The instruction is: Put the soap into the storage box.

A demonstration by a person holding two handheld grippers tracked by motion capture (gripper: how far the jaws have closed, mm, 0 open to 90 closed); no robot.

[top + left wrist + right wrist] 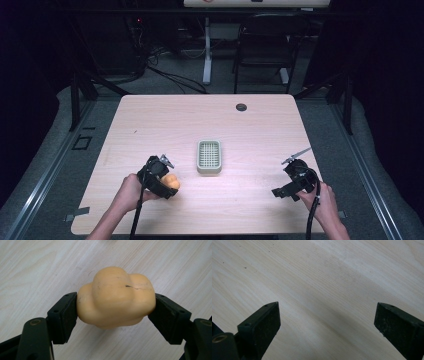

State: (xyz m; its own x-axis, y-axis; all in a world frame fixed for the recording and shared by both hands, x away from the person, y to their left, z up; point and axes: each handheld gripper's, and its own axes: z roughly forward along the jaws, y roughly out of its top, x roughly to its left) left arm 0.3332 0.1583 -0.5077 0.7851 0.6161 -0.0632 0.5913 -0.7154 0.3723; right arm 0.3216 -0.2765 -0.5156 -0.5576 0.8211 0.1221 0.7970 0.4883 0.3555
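A lumpy orange-yellow squash-like object [116,296] sits between the two black pads of my left gripper [115,312], which is shut on it just above the wooden table. From above, the same orange object [171,181] shows at the tip of the left gripper [169,184], near the table's front left. My right gripper [285,191] is at the front right, held by a hand. In the right gripper view its jaws [328,320] stand wide apart over bare wood with nothing between them.
A small pale rectangular basket with a grid bottom [209,156] sits in the middle of the table [210,120]. A round cable hole [241,107] lies near the far edge. A dark chair [265,45] and cables stand beyond the table.
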